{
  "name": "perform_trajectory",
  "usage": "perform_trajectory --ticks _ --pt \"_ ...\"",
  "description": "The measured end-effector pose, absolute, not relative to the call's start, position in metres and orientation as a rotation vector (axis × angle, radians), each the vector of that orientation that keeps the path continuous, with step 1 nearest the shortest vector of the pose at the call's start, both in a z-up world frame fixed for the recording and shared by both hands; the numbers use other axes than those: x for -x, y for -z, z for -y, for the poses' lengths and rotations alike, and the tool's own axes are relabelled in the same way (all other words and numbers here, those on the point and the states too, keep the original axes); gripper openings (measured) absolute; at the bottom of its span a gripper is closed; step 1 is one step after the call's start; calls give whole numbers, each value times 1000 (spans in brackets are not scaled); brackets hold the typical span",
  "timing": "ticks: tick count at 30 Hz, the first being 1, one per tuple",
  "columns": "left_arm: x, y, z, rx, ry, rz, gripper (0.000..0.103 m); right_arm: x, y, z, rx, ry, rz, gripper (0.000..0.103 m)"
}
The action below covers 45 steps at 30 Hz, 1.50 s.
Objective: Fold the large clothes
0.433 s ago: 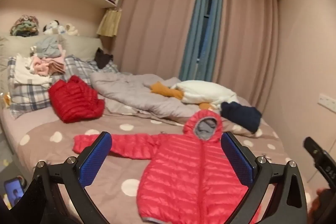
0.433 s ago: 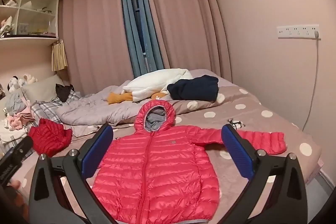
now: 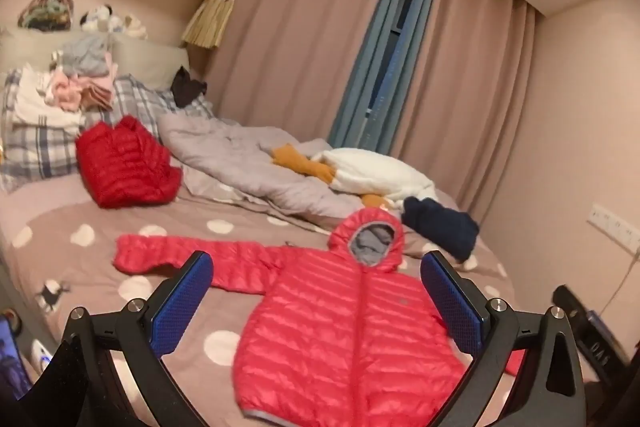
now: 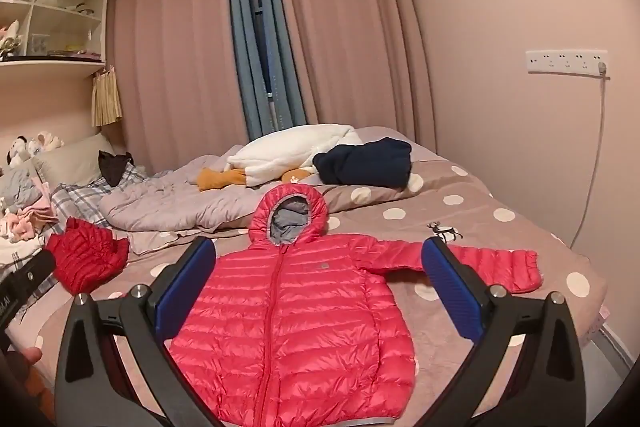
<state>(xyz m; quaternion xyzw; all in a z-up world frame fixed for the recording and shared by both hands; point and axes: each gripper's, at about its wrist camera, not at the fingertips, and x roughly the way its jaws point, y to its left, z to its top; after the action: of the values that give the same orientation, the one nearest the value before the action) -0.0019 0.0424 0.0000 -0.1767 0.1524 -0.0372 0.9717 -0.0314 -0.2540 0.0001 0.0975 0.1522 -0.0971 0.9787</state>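
Nearest the cameras, the left gripper and the right gripper both stand with their blue-padded fingers spread wide and nothing between the pads — each hangs above the near edge of the bed, apart from the cloth. Just beyond them, the bright red quilted puffer jacket with a grey-lined hood lies flat on its back on the brown bedspread with white polka dots, zipped shut, hood pointing away toward the curtains and both sleeves stretched out to the sides. One sleeve reaches toward the wall side of the bed, its cuff near a small black deer printed on the spread. Farther back, a second, darker red puffer garment sits crumpled near the plaid pillows, well apart from the spread jacket. Beside it a rumpled grey-lilac duvet runs across the bed, with a white plush goose with orange feet and a folded navy-blue garment resting on it. Behind everything hang pink curtains with a blue inner pair — and a white socket strip on the wall.
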Motion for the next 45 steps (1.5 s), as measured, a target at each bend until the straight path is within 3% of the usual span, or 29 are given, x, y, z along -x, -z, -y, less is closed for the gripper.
perform_trajectory --ticks 45 --pt "-11 8 -36 280 -250 -291 102 20 -4 230 -113 191 -344 103"
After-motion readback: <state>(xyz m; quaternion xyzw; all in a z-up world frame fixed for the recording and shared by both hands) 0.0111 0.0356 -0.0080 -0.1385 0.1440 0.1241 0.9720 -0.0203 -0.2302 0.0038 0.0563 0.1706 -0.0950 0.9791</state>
